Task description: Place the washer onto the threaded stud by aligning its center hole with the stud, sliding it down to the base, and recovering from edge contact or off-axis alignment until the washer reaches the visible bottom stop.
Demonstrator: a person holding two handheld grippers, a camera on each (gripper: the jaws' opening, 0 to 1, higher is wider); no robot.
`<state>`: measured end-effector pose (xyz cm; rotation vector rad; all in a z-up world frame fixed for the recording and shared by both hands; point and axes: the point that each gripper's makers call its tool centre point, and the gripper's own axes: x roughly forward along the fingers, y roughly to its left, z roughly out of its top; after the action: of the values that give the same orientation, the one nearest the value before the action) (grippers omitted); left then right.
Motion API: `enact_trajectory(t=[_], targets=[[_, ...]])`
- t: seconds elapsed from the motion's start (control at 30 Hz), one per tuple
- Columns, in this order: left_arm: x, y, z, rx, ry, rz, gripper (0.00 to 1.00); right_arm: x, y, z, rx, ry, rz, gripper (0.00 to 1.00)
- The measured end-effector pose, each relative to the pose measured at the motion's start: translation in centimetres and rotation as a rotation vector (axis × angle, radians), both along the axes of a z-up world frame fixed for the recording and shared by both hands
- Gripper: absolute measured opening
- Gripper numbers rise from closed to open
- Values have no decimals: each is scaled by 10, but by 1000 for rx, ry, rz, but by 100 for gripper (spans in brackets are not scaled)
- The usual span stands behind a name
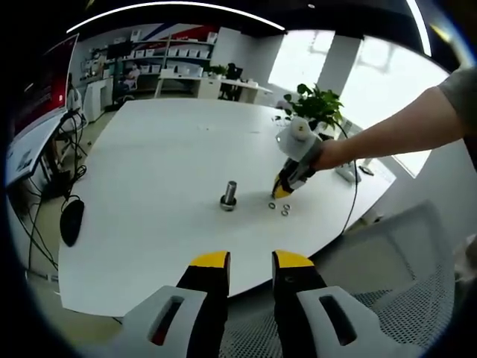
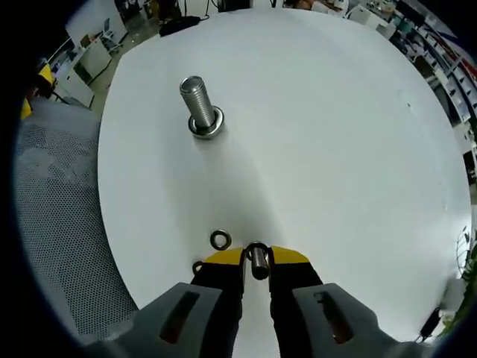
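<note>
Threaded stud [image 2: 200, 107] upright on the white tabletop [image 2: 335, 149], steel, ribbed shank, round flanged base with a ring at its foot; nothing on the shank above that. Bare tabletop between stud and right gripper [image 2: 256, 259], path unobstructed.

Right gripper low at the tabletop, yellow-tipped fingers [image 2: 223, 258] nearly closed on a washer [image 2: 258, 261], held edge-on between the tips. Two loose washers beside it: one [image 2: 220, 239] flat on the tabletop just ahead of the left fingertip, another [image 2: 198, 266] partly hidden against the left finger's outer side.

Left gripper view: left gripper [image 1: 249, 260] held back off the tabletop edge, fingers a small gap apart, holding nothing. Grey mesh chair back [image 1: 402, 261] below and to the right. Same stud [image 1: 229, 195] seen from the side, right gripper [image 1: 282, 189] tip-down near small rings [image 1: 284, 209], person's bare forearm [image 1: 387, 130] behind it. Potted plant [image 1: 317, 104] and cable [image 1: 352, 190] at the far edge. Office shelving [image 1: 164, 56] in the background.
</note>
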<state>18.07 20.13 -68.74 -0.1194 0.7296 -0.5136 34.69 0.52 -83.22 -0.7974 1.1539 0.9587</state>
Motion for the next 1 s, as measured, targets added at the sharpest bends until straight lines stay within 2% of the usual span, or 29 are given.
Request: enact_trajectory(t=[0.43, 0.77, 1.0], targets=[[0, 0, 0, -1, 4, -3, 20, 1, -3, -1, -14, 7, -5, 16], [0, -1, 1, -10, -4, -5, 20, -1, -12, 3, -20, 12, -67, 22], [0, -2, 2, -11, -7, -12, 20, -15, -9, 7, -12, 32, -101, 23]])
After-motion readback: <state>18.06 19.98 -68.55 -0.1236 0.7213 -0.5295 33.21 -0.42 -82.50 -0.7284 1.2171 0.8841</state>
